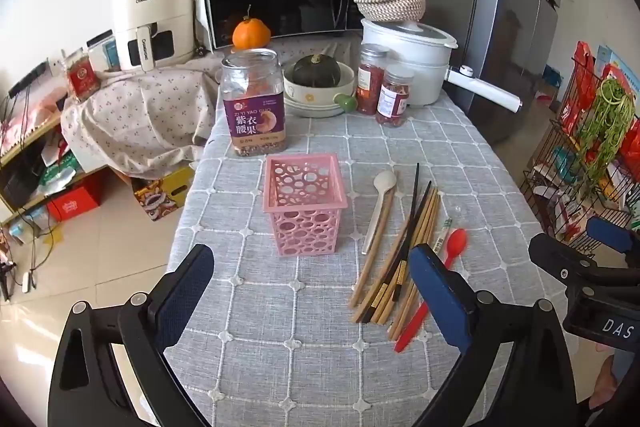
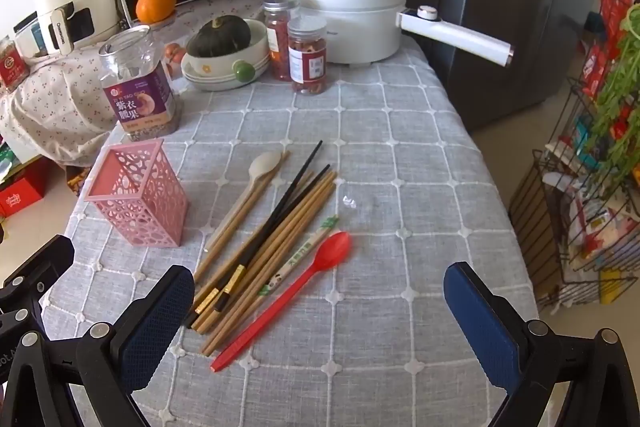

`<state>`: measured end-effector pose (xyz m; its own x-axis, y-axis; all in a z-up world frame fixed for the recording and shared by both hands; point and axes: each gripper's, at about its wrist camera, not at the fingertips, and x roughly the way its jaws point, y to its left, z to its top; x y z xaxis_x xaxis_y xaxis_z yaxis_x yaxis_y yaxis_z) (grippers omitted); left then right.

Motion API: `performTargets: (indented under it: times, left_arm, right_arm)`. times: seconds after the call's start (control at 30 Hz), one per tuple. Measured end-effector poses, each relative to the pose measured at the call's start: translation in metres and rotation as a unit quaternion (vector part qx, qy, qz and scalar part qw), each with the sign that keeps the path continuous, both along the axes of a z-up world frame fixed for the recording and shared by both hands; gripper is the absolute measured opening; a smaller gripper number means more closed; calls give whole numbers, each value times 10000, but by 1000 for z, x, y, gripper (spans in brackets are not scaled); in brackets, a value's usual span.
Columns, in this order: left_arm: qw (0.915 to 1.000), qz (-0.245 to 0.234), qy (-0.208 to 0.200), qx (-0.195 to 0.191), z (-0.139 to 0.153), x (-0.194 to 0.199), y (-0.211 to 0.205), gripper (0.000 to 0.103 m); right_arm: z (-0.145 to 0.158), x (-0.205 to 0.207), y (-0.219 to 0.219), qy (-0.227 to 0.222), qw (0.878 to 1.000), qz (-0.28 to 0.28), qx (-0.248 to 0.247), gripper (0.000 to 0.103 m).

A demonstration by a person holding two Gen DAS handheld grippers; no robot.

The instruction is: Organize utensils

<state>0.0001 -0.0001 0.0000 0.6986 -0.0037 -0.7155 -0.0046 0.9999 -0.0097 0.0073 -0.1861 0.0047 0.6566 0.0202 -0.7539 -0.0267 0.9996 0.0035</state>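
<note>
An empty pink perforated basket [image 1: 305, 202] stands upright on the grey checked tablecloth [image 1: 280, 307]; it also shows in the right wrist view [image 2: 138, 197]. To its right lie a pile of wooden and black chopsticks [image 1: 404, 251] [image 2: 272, 239], a cream spoon [image 1: 380, 203] [image 2: 256, 175] and a red spoon [image 1: 436, 279] [image 2: 296, 287]. My left gripper [image 1: 316, 291] is open and empty, low in front of the basket. My right gripper [image 2: 320, 311] is open and empty, just short of the utensil pile's near ends.
At the back of the table stand a nut jar [image 1: 254, 103], a bowl holding a dark squash [image 1: 318, 89], two small jars [image 1: 384, 87] and a white pot with a long handle [image 2: 348, 11]. A wire rack [image 2: 588, 195] stands right of the table.
</note>
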Motion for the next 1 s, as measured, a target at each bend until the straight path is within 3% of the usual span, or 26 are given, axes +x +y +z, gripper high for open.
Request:
performTargets:
  times: [0.13,0.5,1.0]
  left_arm:
    - [10000,-24,-23,60,-1,0,-1,100]
    - [10000,-21,-41,-38,-1,-5,-1,100]
    - [9999,-12,5,-122,-1,-2,1,100]
  right_arm:
    - [-1,-4,-3,-143,9999,-20,70,102]
    - [9,6,-2,18,10000,-60,61,102]
    - [-2,3,-3,-22,10000,-45,50,102]
